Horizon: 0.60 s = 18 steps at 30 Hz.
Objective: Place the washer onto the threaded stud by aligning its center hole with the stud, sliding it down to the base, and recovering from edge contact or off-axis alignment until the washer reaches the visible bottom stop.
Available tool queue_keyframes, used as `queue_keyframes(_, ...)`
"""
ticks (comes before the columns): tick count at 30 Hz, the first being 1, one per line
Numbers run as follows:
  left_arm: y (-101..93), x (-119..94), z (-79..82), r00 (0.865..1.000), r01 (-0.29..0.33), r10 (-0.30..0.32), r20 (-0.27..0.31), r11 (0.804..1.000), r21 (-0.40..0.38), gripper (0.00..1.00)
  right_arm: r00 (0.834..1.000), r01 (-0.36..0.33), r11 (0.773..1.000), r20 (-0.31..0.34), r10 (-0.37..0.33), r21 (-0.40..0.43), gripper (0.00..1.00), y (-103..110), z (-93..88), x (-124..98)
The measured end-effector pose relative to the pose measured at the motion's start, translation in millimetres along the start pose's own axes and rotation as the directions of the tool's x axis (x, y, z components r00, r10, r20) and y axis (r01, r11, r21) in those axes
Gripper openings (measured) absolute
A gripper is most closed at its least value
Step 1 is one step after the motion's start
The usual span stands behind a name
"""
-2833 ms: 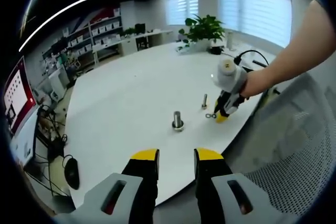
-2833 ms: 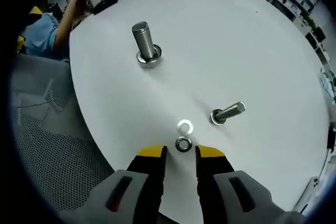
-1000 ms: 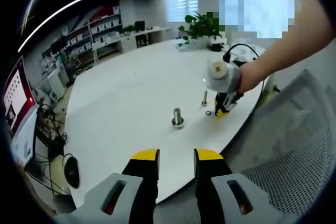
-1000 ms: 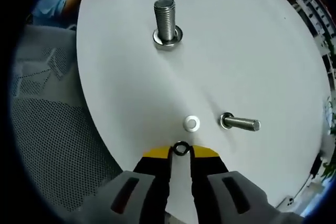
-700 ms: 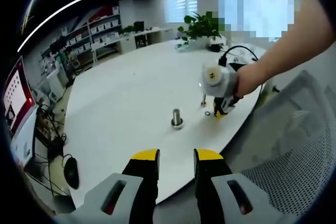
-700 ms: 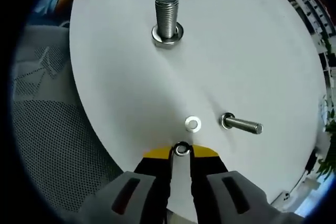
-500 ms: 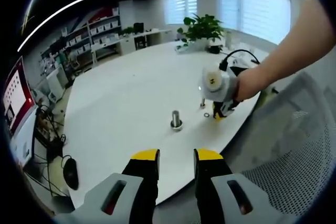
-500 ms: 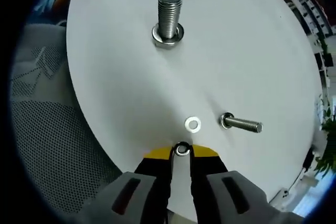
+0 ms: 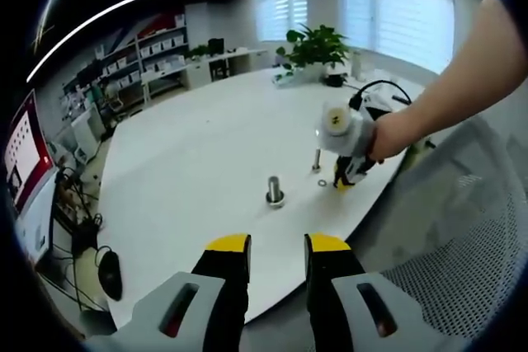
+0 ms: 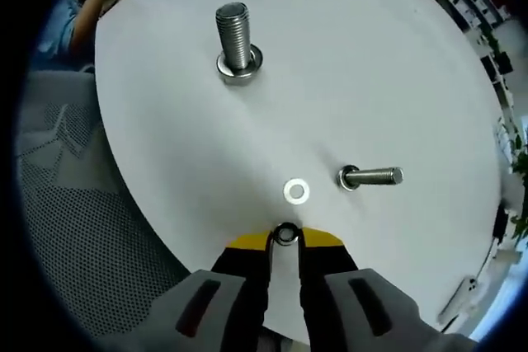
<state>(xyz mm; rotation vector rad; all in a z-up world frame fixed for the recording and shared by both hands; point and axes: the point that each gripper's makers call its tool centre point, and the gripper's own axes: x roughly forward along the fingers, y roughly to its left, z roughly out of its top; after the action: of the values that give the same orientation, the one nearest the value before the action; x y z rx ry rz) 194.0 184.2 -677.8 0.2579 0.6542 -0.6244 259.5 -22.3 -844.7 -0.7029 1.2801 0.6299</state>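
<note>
Steel washer (image 10: 285,235) is pinched between the closed yellow tips of the right gripper (image 10: 285,239), just above the table (image 10: 371,55) near its edge. The left gripper (image 9: 276,246) is held open and empty. Pickup is judged done; next, the washer must be carried to the far upright stud (image 10: 235,40) and its hole centred over the top.

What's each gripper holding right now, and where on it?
The right gripper pinches a dark washer by its rim, between the yellow jaw tips. The left gripper holds nothing, jaws apart above the table edge.
</note>
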Motion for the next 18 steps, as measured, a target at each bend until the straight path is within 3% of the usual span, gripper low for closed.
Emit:
queue_keyframes(6,-2.1,0.1,1.0,1.000,0.016,-0.016,0.006,1.000,-0.006,0.24,1.000,-0.011,1.000,0.024,0.011,0.022,0.15,-0.1,-0.4,-0.1)
queue_keyframes(13,3.4,-1.6,1.4,1.000,-0.009,0.010,0.013,1.000,-0.022,0.24,1.000,-0.001,0.999,0.031,0.000,0.037,0.15,-1.0,-0.5,0.6)
queue_keyframes(18,0.3,0.7,-1.2,1.000,0.002,-0.002,-0.007,1.000,-0.006,0.24,0.999,-0.004,0.999,0.036,0.003,0.034,0.15,-0.2,-0.7,0.5)
